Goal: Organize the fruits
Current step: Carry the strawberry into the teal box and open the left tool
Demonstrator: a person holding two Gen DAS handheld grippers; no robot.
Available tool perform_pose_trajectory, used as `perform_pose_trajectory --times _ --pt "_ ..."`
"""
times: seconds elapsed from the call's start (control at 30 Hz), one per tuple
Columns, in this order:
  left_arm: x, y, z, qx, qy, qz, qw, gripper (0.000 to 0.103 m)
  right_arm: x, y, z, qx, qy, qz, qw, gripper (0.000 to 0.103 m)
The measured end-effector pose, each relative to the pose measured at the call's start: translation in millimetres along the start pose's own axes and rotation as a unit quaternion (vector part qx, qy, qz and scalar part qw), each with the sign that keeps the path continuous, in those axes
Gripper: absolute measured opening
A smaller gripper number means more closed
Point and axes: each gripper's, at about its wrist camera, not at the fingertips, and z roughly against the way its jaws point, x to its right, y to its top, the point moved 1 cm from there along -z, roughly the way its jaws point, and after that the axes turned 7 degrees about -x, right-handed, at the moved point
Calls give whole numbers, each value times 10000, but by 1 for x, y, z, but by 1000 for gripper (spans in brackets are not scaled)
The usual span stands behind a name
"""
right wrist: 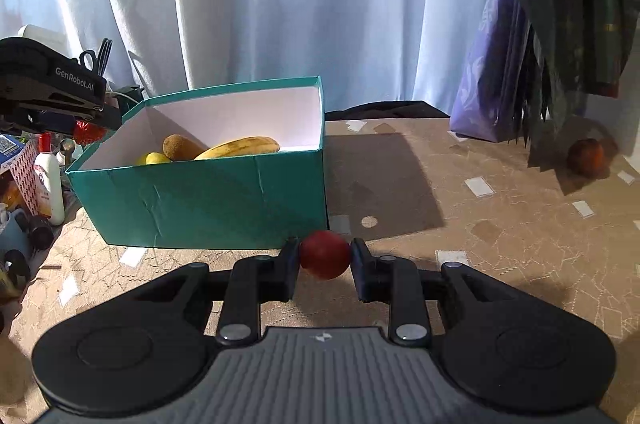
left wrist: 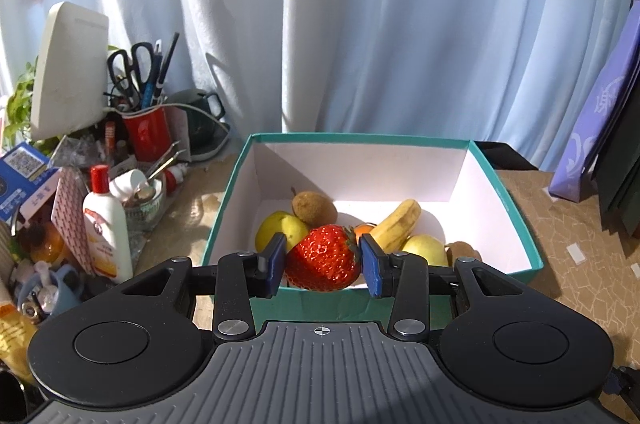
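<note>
The left gripper (left wrist: 323,266) has its blue pads closed against a strawberry (left wrist: 322,258), held over the near rim of the teal box (left wrist: 516,220). Inside the box lie a banana (left wrist: 396,226), a kiwi (left wrist: 314,208) and yellow-green fruit (partly hidden). The right gripper (right wrist: 325,259) clamps a red round fruit (right wrist: 325,254) above the table (right wrist: 500,224), near the box's near right corner.

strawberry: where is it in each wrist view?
Left wrist: the strawberry sits bottom centre, gripped between the left claw's blue pads, at the teal box's near rim.
Right wrist: the strawberry is at the far left, a small red patch under the left claw, just left of the box's corner.
Shared landmark: the banana inside the box.
</note>
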Motion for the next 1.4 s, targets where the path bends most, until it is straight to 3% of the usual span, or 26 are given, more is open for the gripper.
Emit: perform_pose_trajectory --times 0.53,1.0,1.4 --pt "-1 37 -32 202 206 155 9995 44 9 -4 28 216 -127 -123 9996 26" --pt "-10 12 -100 -237 300 252 9990 44 7 -10 33 236 -47 -126 9996 26" --pt "-10 5 -111 -421 174 237 9987 48 6 -7 29 255 -68 -151 9995 26"
